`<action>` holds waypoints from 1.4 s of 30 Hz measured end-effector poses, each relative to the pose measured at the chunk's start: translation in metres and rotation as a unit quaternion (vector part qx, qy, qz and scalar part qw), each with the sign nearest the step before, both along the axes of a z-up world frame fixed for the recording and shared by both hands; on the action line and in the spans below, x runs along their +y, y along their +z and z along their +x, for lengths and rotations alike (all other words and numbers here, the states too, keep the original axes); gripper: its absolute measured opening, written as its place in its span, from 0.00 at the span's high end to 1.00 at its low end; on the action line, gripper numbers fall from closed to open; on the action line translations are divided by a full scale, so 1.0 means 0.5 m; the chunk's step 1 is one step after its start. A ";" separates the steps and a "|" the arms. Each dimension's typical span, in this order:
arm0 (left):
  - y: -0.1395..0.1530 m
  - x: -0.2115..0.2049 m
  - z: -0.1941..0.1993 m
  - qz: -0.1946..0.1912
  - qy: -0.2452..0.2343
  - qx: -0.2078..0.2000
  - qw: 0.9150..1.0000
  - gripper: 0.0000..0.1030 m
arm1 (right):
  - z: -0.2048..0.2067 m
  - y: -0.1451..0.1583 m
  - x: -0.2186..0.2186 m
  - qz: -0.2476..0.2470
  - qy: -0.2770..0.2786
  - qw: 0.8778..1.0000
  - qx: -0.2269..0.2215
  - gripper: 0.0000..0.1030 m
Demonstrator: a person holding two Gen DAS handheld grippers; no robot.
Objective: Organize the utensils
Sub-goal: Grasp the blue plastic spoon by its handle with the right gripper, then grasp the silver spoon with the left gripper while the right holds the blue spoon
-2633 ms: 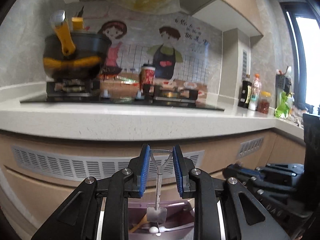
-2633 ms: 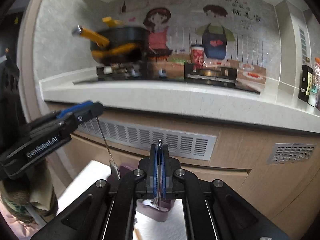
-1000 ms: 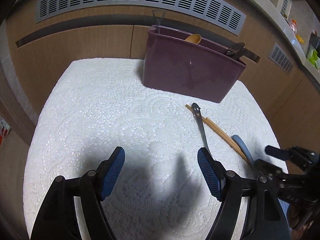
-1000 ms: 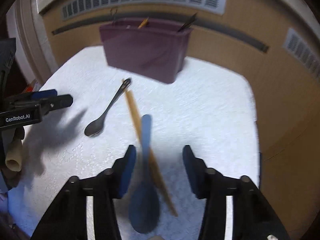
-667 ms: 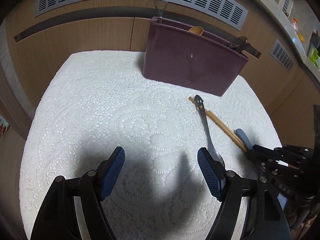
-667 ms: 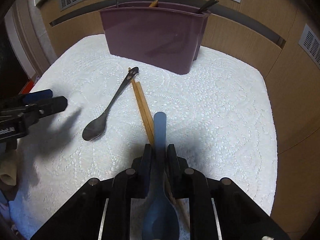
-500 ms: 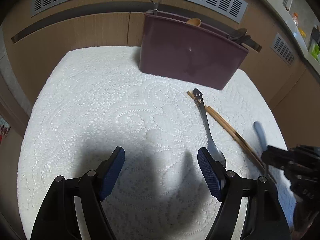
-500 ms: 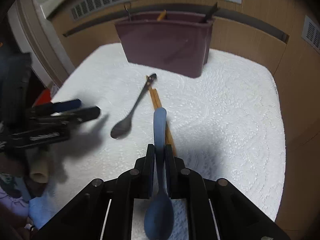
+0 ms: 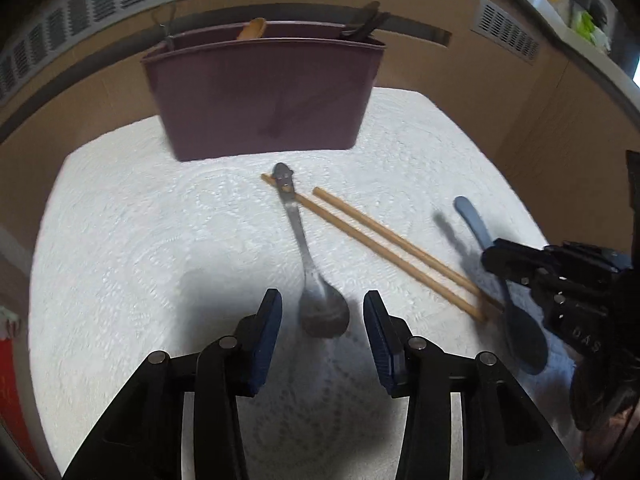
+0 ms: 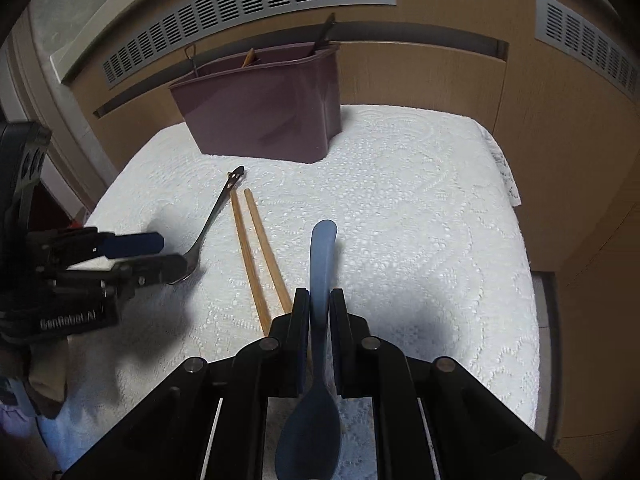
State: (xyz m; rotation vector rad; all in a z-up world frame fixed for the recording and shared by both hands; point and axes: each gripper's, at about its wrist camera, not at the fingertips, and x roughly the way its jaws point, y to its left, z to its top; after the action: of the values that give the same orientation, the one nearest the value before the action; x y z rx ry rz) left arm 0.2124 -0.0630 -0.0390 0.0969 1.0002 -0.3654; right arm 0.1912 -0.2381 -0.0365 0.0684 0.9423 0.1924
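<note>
Utensils are split between the white lace-patterned cloth (image 9: pixel 132 240) and the purple caddy (image 9: pixel 260 96) standing at its far edge, against the wooden cabinet front (image 10: pixel 420 76).

We find the right gripper (image 10: pixel 319 308) clamped tight on the handle of a blue spoon (image 10: pixel 320 264), with the handle tip pointing toward the caddy and the bowl hanging back beneath the gripper body. In the left wrist view the same blue spoon (image 9: pixel 516 320) shows at the right, held in the right gripper (image 9: pixel 504 260); we cannot tell from these views whether its bowl touches the cloth.

We find the left gripper (image 9: pixel 320 316) with its jaws spread wide and holding nothing. Its blue pads (image 9: pixel 266 332) flank the bowl of a metal spoon (image 9: pixel 312 276) that lies flat on the cloth, handle toward the caddy. From the right wrist view the left gripper (image 10: pixel 160 254) sits at that spoon's bowl end (image 10: pixel 208 220).

A pair of wooden chopsticks (image 9: pixel 380 244) lies side by side on the cloth between the two spoons; the metal spoon's handle end crosses over one tip.

Inside the caddy we note a wooden utensil (image 9: pixel 252 28), a dark utensil (image 9: pixel 364 20) at the right end and a thin wire handle (image 9: pixel 166 28) at the left end.
</note>
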 end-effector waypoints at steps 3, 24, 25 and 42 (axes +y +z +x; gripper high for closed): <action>-0.016 -0.006 -0.020 0.009 0.044 -0.009 0.999 0.57 | -0.009 -0.004 -0.006 -0.003 -0.006 1.000 -0.008 0.91; 0.012 0.038 -0.039 -0.026 0.084 -0.067 0.994 0.72 | -0.035 0.019 0.010 -0.014 -0.013 0.999 -0.030 0.91; 0.022 0.047 -0.047 -0.028 0.086 -0.077 0.993 0.72 | -0.037 0.023 0.013 -0.015 -0.013 0.999 -0.033 0.91; 0.128 0.132 -0.086 -0.053 0.112 -0.170 0.978 0.72 | -0.043 0.116 0.084 -0.017 0.005 0.996 -0.091 0.93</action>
State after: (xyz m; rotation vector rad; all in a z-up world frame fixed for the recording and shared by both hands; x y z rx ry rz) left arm 0.1696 0.0028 0.0250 -0.0500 0.6425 -0.1859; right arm 0.1699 -0.1962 0.0215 0.0142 0.7635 0.1877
